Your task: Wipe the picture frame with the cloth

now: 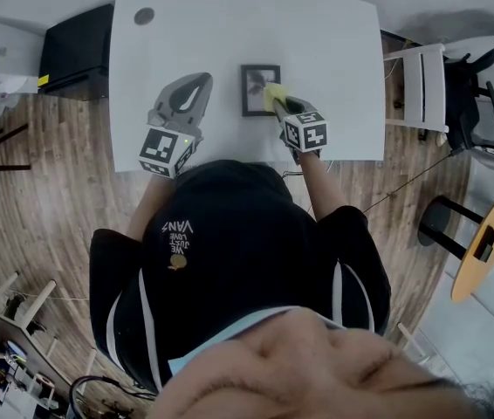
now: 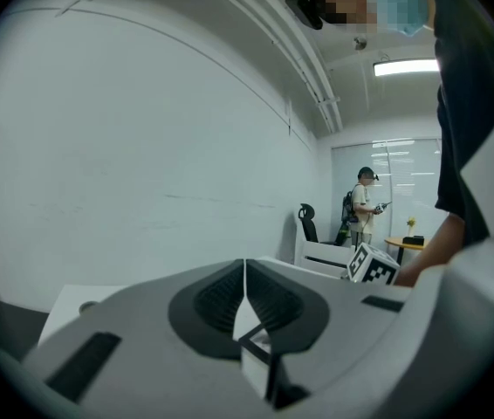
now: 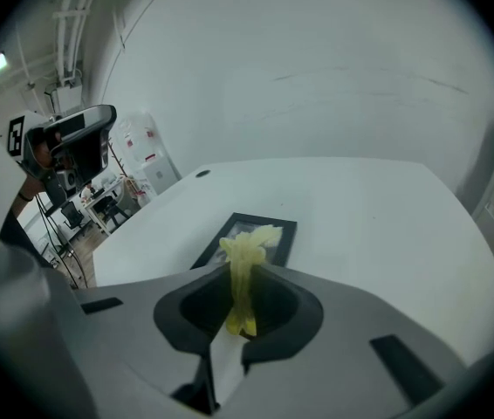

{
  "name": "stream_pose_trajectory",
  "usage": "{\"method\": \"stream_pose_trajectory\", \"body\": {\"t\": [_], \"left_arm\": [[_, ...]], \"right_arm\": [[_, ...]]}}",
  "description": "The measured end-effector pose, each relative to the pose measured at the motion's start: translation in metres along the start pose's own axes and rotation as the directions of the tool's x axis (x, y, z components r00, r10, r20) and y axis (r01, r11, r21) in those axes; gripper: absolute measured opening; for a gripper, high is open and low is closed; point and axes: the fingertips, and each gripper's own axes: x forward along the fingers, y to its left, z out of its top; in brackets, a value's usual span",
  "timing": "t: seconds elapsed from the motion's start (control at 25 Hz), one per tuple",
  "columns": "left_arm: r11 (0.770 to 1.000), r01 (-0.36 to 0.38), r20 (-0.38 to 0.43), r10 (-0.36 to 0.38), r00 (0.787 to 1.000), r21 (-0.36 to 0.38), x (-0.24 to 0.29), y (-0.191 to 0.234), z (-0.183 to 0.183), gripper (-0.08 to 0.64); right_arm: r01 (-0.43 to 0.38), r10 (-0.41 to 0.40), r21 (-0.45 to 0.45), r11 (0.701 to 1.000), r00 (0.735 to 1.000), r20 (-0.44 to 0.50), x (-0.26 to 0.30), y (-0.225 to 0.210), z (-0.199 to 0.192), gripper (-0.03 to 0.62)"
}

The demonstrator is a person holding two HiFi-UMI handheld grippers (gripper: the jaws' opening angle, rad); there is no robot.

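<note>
The right gripper [image 3: 243, 273] has its jaws closed tight on a bunched yellow cloth [image 3: 250, 239]. The cloth's free end is over the black picture frame [image 3: 228, 233], which lies flat just ahead of the jaws on the white table [image 3: 387, 225]. The left gripper [image 2: 245, 279] is beside it, jaws pressed together and holding nothing.
</note>
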Motion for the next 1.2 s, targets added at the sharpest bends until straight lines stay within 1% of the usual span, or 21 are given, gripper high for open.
{"method": "stream_pose_trajectory", "body": {"t": [0.2, 0.52, 0.76, 0.92, 1.2], "left_arm": [[1.000, -0.002, -0.004, 0.002, 1.000, 0.008, -0.003, -0.001, -0.001, 0.017], [1.000, -0.008, -0.001, 0.008, 1.000, 0.004, -0.008, -0.001, -0.003, 0.017], [1.000, -0.001, -0.008, 0.001, 1.000, 0.000, -0.007, -0.003, -0.006, 0.017], [1.000, 0.000, -0.003, 0.000, 1.000, 0.002, -0.004, -0.004, -0.006, 0.017], [1.000, 0.007, -0.007, -0.007, 1.000, 0.005, -0.002, -0.005, -0.006, 0.017]], "right_arm": [[-0.091, 0.091, -0.008, 0.996, 0.996, 0.019, 0.009, 0.039, 0.008, 0.044], [-0.154, 0.154, -0.033, 0.987, 0.988, -0.003, 0.022, 0.073, 0.001, 0.044], [-0.148, 0.147, -0.042, 0.988, 0.989, -0.031, 0.028, 0.074, -0.009, 0.044], [-0.132, 0.130, -0.045, 0.990, 0.990, -0.047, 0.028, 0.065, -0.016, 0.044], [-0.092, 0.091, -0.023, 0.995, 0.995, -0.044, 0.022, 0.047, -0.022, 0.043]]}}
